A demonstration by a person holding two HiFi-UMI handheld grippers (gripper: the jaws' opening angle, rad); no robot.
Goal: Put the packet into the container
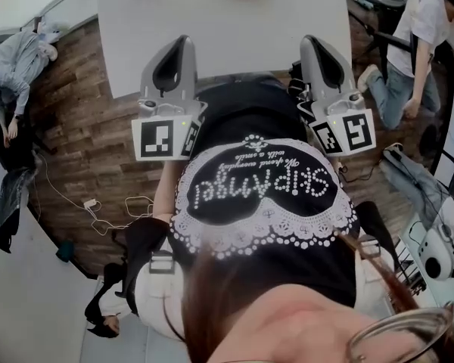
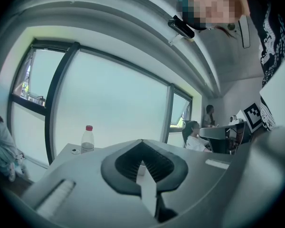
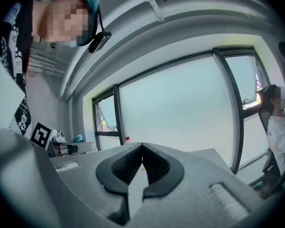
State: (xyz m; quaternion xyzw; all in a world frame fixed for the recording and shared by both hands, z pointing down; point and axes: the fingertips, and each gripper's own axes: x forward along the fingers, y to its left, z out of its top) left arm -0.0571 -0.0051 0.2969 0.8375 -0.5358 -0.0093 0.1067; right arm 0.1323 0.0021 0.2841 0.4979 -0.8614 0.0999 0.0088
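No packet and no container shows in any view. In the head view my left gripper point(image 1: 180, 45) and right gripper point(image 1: 312, 45) are held side by side close to my chest, pointing at the near edge of a white table point(image 1: 227, 29). The left gripper point(image 2: 141, 142) has its jaws closed tip to tip with nothing between them. My right gripper point(image 3: 142, 146) looks the same, jaws together and empty. Both gripper views look up across the table towards large windows.
A clear water bottle with a red cap point(image 2: 87, 139) stands on the table's far part. A person point(image 1: 427, 40) stands at the right, another point(image 1: 15, 66) sits at the left. Cables and a plug point(image 1: 98, 206) lie on the wooden floor.
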